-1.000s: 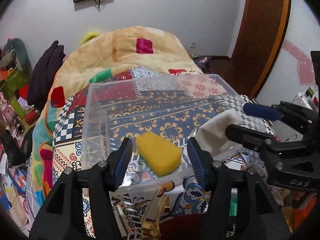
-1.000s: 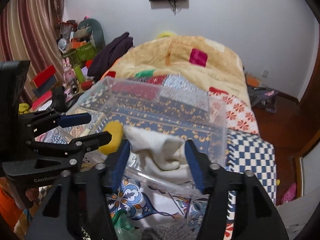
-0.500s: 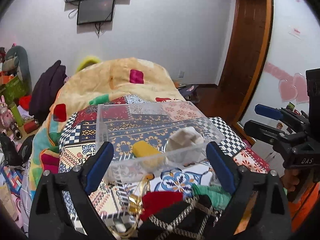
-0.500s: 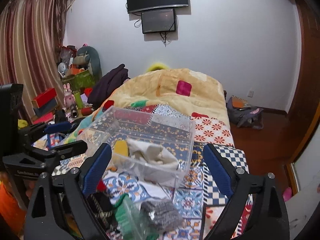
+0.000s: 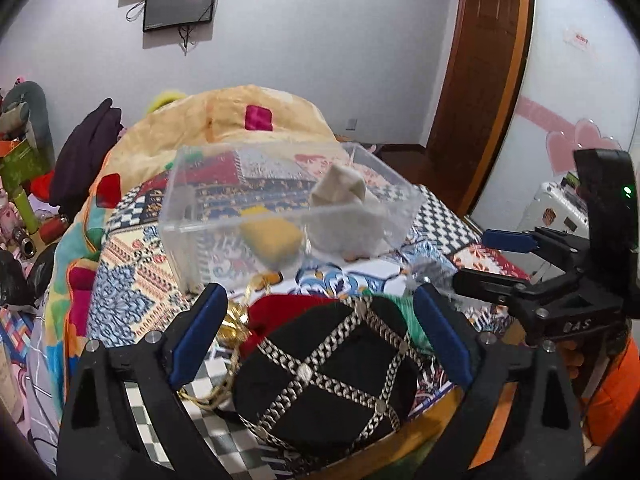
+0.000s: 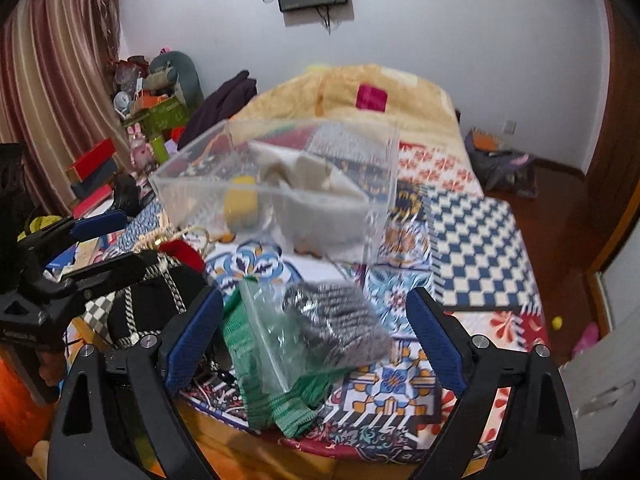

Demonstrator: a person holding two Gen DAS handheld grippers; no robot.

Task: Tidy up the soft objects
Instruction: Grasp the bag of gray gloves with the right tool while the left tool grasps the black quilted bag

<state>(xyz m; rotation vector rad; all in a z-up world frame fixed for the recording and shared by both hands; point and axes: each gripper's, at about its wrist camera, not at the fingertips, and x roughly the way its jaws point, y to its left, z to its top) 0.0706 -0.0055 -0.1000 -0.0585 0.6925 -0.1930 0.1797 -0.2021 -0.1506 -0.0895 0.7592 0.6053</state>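
Reading "DAS", the right hand-held gripper (image 5: 472, 258) hangs spread near the clear bin (image 5: 280, 216).

"DAS" on right gripper (image 5: 520, 264) body

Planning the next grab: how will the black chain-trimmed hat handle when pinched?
The black hat looks soft-crowned, so it would probably dent rather than resist. Its metal chains likely add weight and might slip under the pads. The left gripper hovers open over it.

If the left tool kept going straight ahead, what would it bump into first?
Most likely the black hat with silver chains: it fills the space between the open fingers of the left tool. The clear box lies farther on. Depth is hard to judge through this lens.
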